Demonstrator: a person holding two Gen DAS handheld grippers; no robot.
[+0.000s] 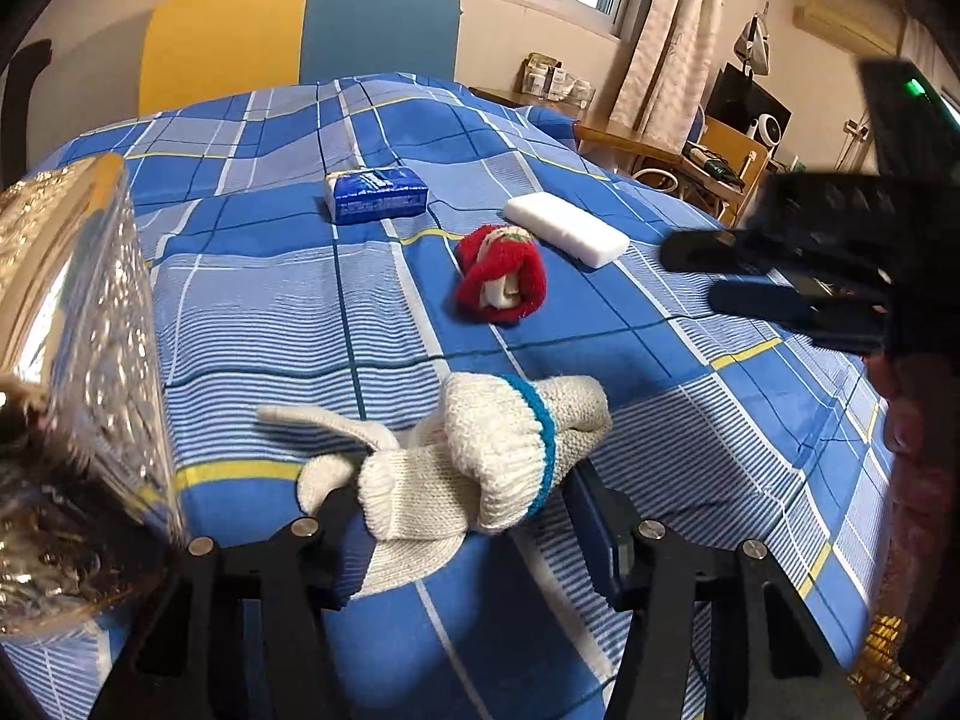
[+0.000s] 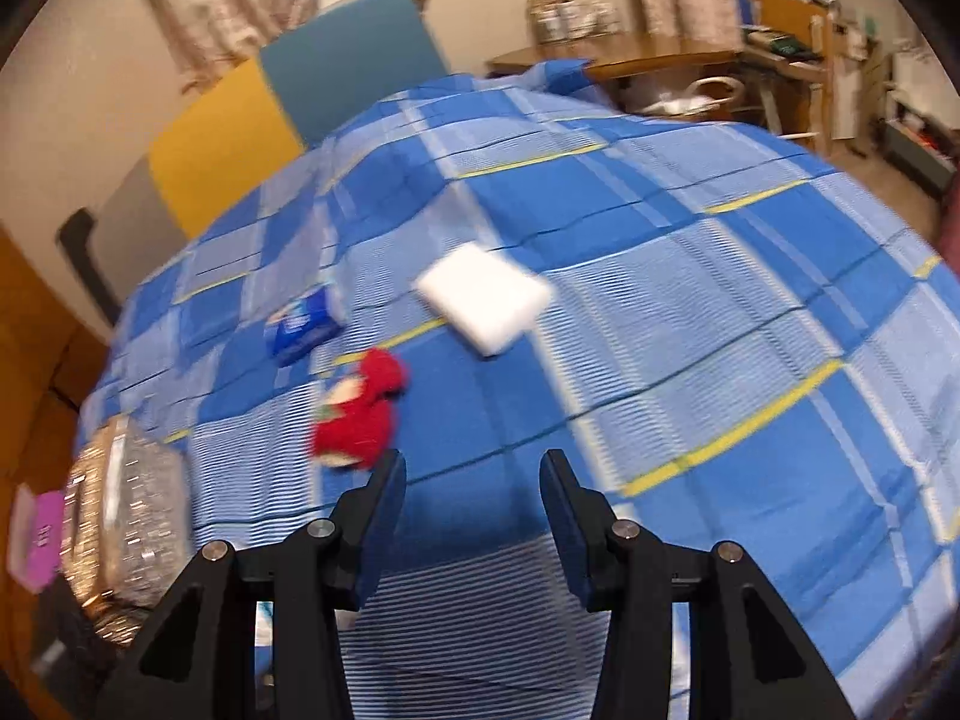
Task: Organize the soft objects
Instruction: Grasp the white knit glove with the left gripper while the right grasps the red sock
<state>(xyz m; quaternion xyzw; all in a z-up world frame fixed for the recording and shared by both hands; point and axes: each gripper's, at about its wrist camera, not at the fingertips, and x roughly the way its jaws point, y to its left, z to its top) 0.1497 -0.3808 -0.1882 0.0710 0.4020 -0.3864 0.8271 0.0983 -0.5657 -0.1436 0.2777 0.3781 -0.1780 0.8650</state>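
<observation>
Left gripper (image 1: 462,498) pinches white glove (image 1: 480,456); right gripper (image 2: 474,480) spread, near red sock (image 2: 360,414)

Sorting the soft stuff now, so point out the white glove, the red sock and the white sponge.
white glove (image 1: 480,468), left wrist view, on its knit cuff.
red sock (image 1: 504,279), left wrist view, on its rolled middle.
white sponge (image 2: 486,303), right wrist view, on its top face.

No legible txt; print on blue pack (image 1: 376,194) too blurry.
</observation>
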